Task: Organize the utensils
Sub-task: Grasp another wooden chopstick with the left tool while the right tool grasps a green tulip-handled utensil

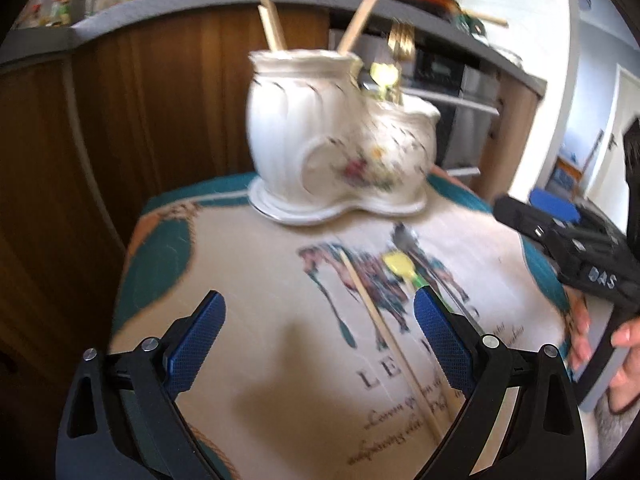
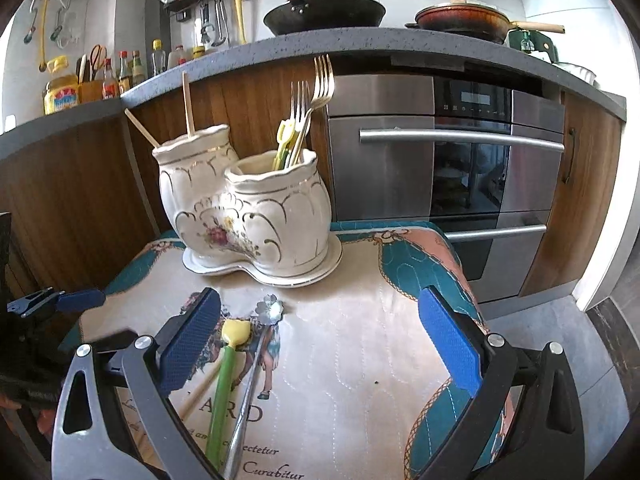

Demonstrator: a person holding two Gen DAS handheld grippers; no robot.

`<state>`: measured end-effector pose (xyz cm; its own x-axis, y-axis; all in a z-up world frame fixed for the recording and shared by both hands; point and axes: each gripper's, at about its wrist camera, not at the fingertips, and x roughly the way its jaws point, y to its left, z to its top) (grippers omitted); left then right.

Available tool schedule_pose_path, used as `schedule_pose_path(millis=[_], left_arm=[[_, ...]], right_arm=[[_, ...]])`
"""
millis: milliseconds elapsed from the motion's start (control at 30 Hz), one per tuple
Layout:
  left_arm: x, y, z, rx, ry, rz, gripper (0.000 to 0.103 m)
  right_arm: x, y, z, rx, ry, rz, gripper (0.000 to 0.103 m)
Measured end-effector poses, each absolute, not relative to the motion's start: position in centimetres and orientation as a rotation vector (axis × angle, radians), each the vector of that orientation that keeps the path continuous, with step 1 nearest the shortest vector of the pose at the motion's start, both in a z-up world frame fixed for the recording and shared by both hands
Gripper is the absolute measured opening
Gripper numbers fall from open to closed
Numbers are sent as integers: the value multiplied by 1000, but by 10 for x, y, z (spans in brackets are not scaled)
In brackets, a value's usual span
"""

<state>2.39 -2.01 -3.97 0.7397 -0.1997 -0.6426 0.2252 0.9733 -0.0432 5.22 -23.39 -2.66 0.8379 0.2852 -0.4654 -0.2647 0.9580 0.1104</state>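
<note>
A white double-pot ceramic holder (image 2: 248, 216) stands at the far side of the cloth-covered table (image 2: 360, 320); it also shows blurred in the left wrist view (image 1: 340, 140). One pot holds wooden chopsticks (image 2: 187, 104), the other forks (image 2: 316, 92) and yellow-green utensils. On the cloth lie a yellow-green spoon (image 2: 226, 368), a metal spoon (image 2: 256, 360) and a wooden chopstick (image 1: 384, 340). My left gripper (image 1: 320, 340) is open above the chopstick. My right gripper (image 2: 320, 336) is open, the spoons lie by its left finger.
A wooden cabinet front (image 2: 80, 184) and a steel oven (image 2: 440, 160) stand behind the table. Pans (image 2: 324, 12) sit on the grey counter above. The right gripper's body and the hand holding it (image 1: 580, 260) show at the right edge of the left wrist view.
</note>
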Motion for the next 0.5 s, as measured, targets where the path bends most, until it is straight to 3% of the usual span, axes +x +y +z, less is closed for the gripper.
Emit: schedule_pose_path(millis=[133, 300, 433, 500], left_arm=[[24, -32, -48, 95, 742, -267, 89], [29, -43, -60, 139, 805, -317, 61], [32, -45, -67, 141, 839, -335, 47], [31, -47, -68, 159, 832, -337, 41]], right_arm=[[56, -234, -27, 40, 513, 295, 98], [58, -231, -28, 33, 542, 320, 98], [60, -225, -30, 31, 582, 354, 95], [59, -220, -32, 18, 601, 371, 88]])
